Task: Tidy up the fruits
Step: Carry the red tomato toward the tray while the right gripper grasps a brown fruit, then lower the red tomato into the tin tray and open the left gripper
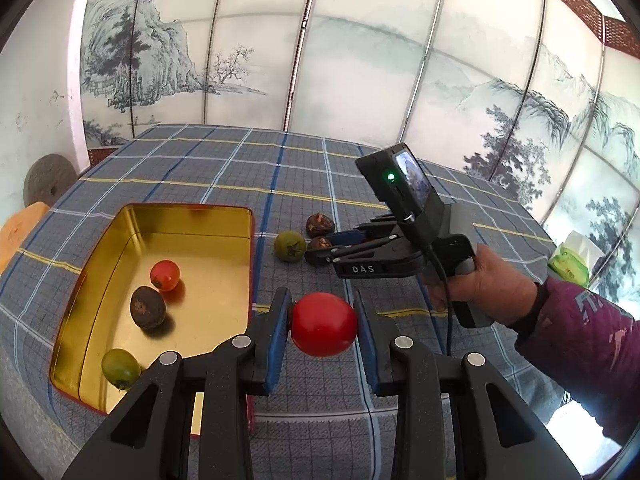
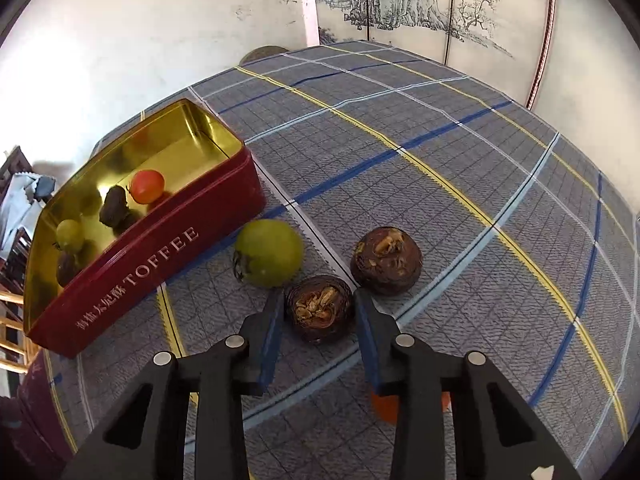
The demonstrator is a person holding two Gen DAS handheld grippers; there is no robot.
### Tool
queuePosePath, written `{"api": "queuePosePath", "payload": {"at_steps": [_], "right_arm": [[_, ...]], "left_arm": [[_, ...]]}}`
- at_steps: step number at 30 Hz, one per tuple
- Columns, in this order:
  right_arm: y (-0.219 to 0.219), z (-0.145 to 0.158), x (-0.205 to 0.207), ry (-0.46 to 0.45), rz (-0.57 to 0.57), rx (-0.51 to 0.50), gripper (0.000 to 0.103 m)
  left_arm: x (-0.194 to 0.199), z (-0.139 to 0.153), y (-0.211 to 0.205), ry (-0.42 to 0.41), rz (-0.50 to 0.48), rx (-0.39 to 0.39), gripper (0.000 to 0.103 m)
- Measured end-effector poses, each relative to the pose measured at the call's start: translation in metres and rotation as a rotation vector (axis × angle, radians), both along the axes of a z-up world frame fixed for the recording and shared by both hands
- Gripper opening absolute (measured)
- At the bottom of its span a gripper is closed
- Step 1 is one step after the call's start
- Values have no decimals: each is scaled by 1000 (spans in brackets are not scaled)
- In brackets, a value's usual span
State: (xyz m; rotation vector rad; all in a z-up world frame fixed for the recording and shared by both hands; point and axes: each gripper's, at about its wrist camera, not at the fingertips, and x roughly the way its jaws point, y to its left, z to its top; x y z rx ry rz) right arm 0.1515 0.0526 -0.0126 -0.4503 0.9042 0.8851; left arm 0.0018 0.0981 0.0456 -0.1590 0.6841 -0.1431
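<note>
My left gripper is shut on a red tomato and holds it above the cloth, just right of the open gold-lined toffee tin. The tin holds a small red tomato, a dark brown fruit and a green tomato. My right gripper has its jaws on both sides of a brown water chestnut on the table, touching or nearly so. A green tomato and a second brown chestnut lie just beyond it. The right gripper also shows in the left wrist view.
The red side of the tin lies to the left of the right gripper. The checked tablecloth stretches away to the right. A painted screen stands behind the table. A green tissue pack sits at the right edge.
</note>
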Motion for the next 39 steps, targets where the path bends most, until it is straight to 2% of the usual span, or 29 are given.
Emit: {"api": "queuePosePath", "payload": {"at_steps": [2,6,12,18,22,27,39], "right_arm": [[-3,2,-7,-7,-8,9,32],[-27,9,-47,-7,-28,75,31],[-65,3,-100,-43,-90,74,31],[-84,-1,-99,-27,-167,112,31],[-86,-2,-97,-7,-174,117,31],[-81,-3,-100,-34,-171,88,31],[-81,-3,-101,-31,-171,91,32]], "left_arm": [[-1,1,1,0,7,-6,33],[-7,4,4,-10,22,-16,33],[-15,7,1,-18,25,-4,33],[-26,9,2,-18,43,-4,33],[-33,10,9,-21,64,-2,33],[-39,7,23,-14,95,-25,33],[-46,-8,58,16,171,-33,33]]}}
